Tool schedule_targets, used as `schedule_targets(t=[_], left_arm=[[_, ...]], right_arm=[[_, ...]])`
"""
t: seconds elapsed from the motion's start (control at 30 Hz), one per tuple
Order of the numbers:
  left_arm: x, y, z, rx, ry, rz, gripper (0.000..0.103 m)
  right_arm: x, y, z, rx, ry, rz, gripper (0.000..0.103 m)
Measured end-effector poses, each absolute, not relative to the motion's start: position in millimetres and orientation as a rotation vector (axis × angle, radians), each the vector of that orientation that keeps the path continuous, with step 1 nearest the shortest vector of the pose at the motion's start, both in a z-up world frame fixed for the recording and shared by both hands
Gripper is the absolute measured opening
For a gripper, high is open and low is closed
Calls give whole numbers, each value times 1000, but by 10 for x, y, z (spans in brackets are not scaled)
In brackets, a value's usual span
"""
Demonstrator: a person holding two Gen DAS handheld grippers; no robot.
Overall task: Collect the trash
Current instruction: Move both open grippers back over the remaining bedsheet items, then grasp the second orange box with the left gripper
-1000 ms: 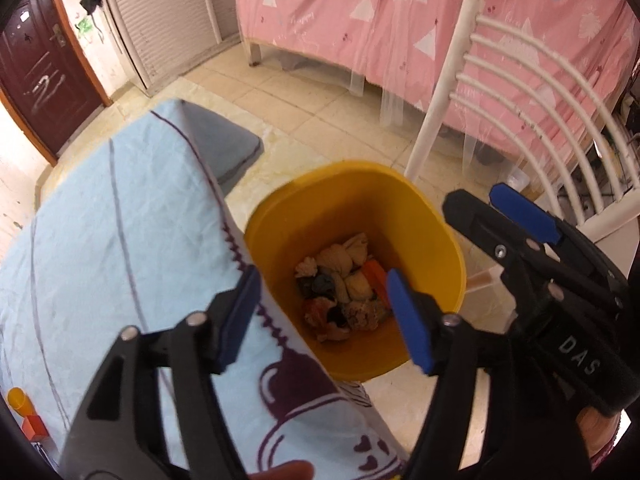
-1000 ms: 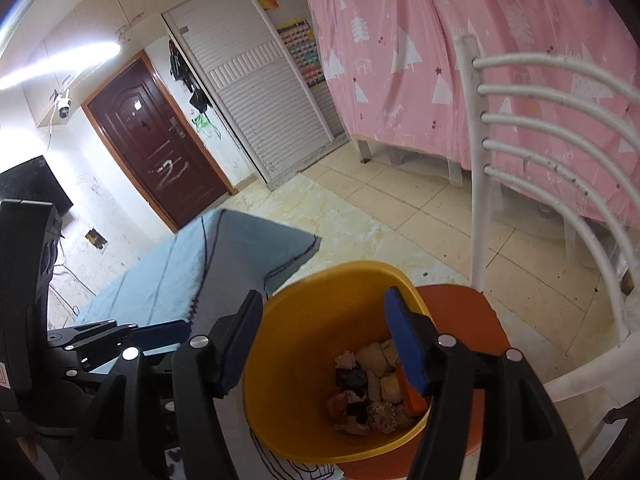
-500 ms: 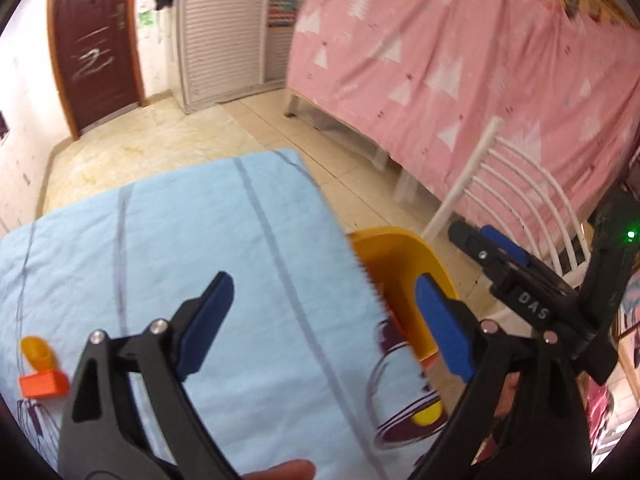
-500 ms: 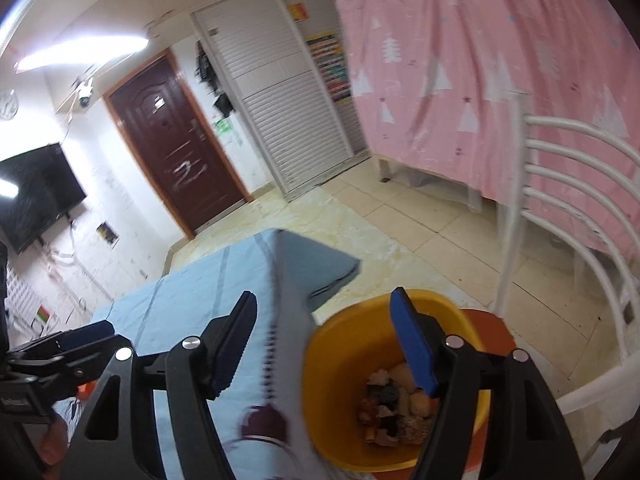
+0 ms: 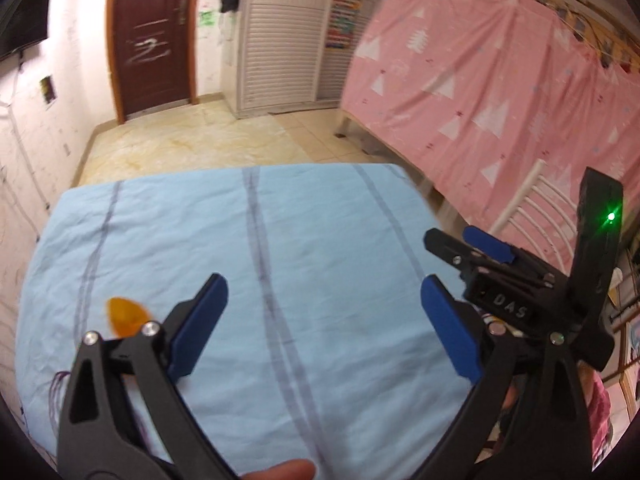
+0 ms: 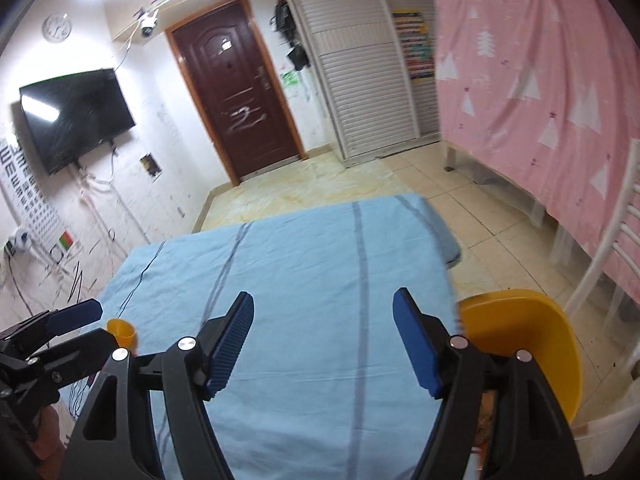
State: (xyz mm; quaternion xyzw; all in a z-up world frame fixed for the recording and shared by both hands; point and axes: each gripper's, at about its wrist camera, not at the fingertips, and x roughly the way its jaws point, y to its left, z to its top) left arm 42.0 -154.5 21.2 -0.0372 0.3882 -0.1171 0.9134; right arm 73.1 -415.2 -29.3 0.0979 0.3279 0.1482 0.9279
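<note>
My left gripper (image 5: 324, 324) is open and empty above the light blue cloth (image 5: 280, 240) that covers the table. My right gripper (image 6: 324, 344) is open and empty too, over the same cloth (image 6: 320, 264). The yellow trash bin (image 6: 524, 332) stands at the table's right edge, partly hidden behind my right finger; its contents do not show. A small orange cup (image 5: 126, 316) stands on the cloth at the left, also in the right wrist view (image 6: 121, 330). The right gripper shows at the right of the left wrist view (image 5: 480, 248), and the left gripper at the lower left of the right wrist view (image 6: 56, 332).
A white slatted chair (image 6: 612, 240) stands by the bin. A bed draped in pink cloth (image 5: 500, 92) runs along the right. A dark red door (image 6: 236, 92), a white shuttered wardrobe (image 6: 360, 68) and a wall television (image 6: 76, 116) are at the back. The floor (image 5: 200, 140) is tiled.
Both grippers have swung left and up, away from the yellow bin and over the blue cloth. The bin has left the left wrist view. Both stayed open.
</note>
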Motion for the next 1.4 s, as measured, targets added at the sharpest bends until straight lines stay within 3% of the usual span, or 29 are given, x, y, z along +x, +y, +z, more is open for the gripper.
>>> schedule_targets(t=[0.37, 0.77, 1.4], left_arm=[[312, -714, -36, -134, 856, -84, 94], [339, -307, -374, -195, 932, -19, 94], [330, -300, -469, -78, 900, 45, 94]], right_arm=[[751, -3344, -262, 113, 700, 380, 67], [741, -2775, -276, 39, 725, 446, 69], [774, -2443, -352, -12, 756, 480, 72]])
